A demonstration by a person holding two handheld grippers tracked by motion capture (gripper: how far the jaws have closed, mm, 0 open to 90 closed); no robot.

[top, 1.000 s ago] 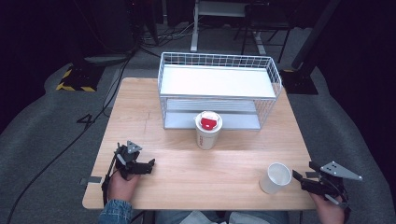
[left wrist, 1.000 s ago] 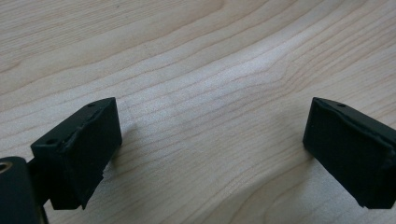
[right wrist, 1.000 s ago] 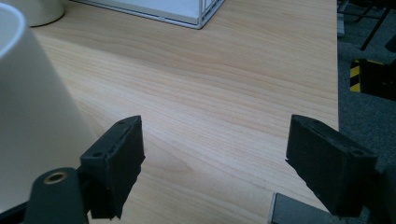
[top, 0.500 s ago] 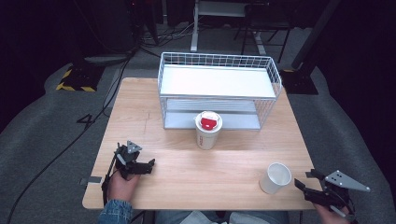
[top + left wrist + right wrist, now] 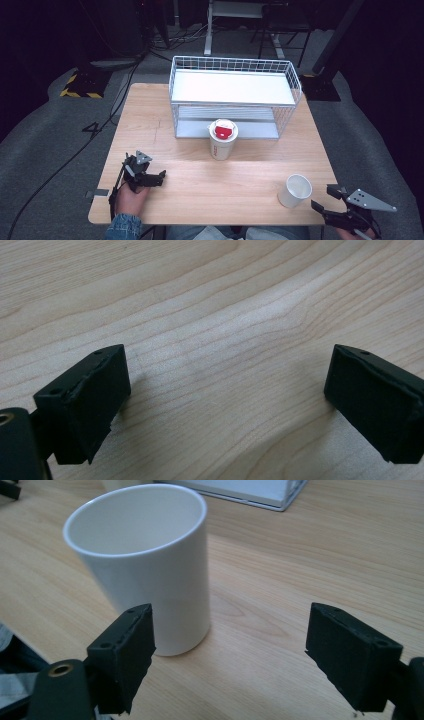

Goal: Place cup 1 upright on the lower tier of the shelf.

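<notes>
A white empty cup [image 5: 295, 190] stands upright near the table's front right corner. My right gripper [image 5: 325, 198] sits just right of it at the table edge, open, its jaws wide apart. In the right gripper view the cup [image 5: 145, 565] stands ahead and to the left of the gripper [image 5: 250, 665], beyond the left jaw, with bare wood between the jaws. My left gripper [image 5: 159, 177] rests at the front left of the table, held in a hand, open. Its view has the left gripper [image 5: 225, 405] with only wood grain between the jaws.
A white paper cup with a red-and-white lid [image 5: 222, 139] stands mid-table in front of a white wire rack [image 5: 235, 95] with two shelves at the back. The wooden table [image 5: 225, 195] has free room between the two grippers. Cables lie on the grey floor to the left.
The right gripper has drawn back from the white cup toward the table's front right edge. The left gripper and both cups have stayed put.
</notes>
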